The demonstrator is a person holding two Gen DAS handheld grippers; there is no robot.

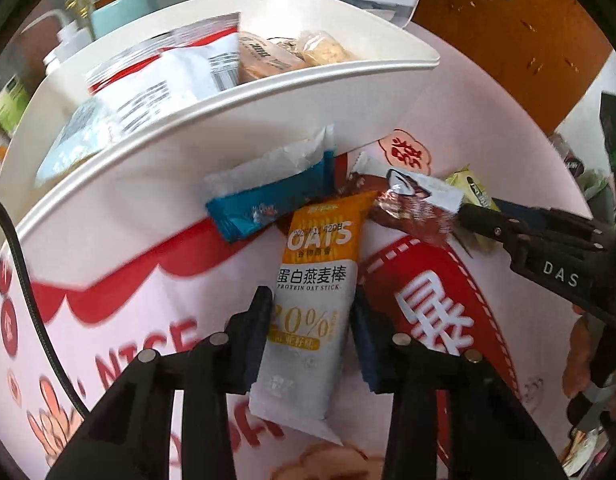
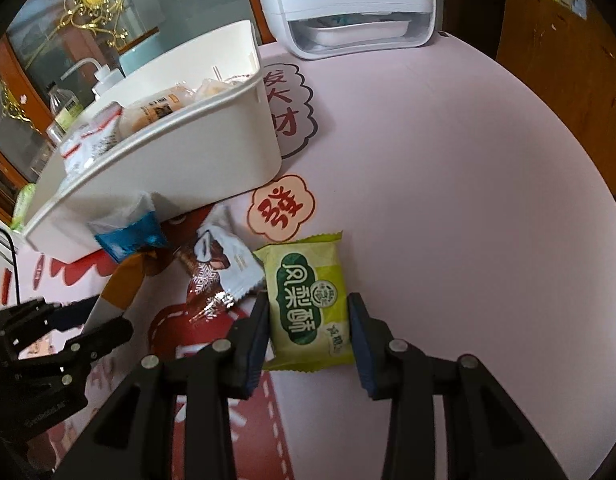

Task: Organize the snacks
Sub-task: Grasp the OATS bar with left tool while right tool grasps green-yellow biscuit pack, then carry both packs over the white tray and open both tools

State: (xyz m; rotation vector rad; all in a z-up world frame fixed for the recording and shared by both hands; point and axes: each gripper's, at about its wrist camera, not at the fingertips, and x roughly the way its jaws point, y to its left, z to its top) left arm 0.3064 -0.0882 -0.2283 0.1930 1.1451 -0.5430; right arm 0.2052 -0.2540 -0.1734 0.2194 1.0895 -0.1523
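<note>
An orange-and-white oat bar (image 1: 314, 304) lies on the pink table between the fingers of my left gripper (image 1: 310, 320), which is shut on it. A green pineapple-cake packet (image 2: 308, 300) lies between the fingers of my right gripper (image 2: 308, 328), which is shut on it. The right gripper also shows in the left wrist view (image 1: 480, 224). A white bin (image 1: 211, 140) holding several snacks stands behind. It also shows in the right wrist view (image 2: 179, 152). A blue bar (image 1: 267, 200) and a brown-and-white packet (image 1: 412, 204) lie by the bin's wall.
A white appliance (image 2: 356, 4) stands at the table's far edge. A squeeze bottle (image 2: 103, 76) and a teal container (image 2: 137, 56) stand behind the bin. A black cable (image 1: 23, 276) runs at the left. Brown cardboard (image 2: 564, 60) stands at the right.
</note>
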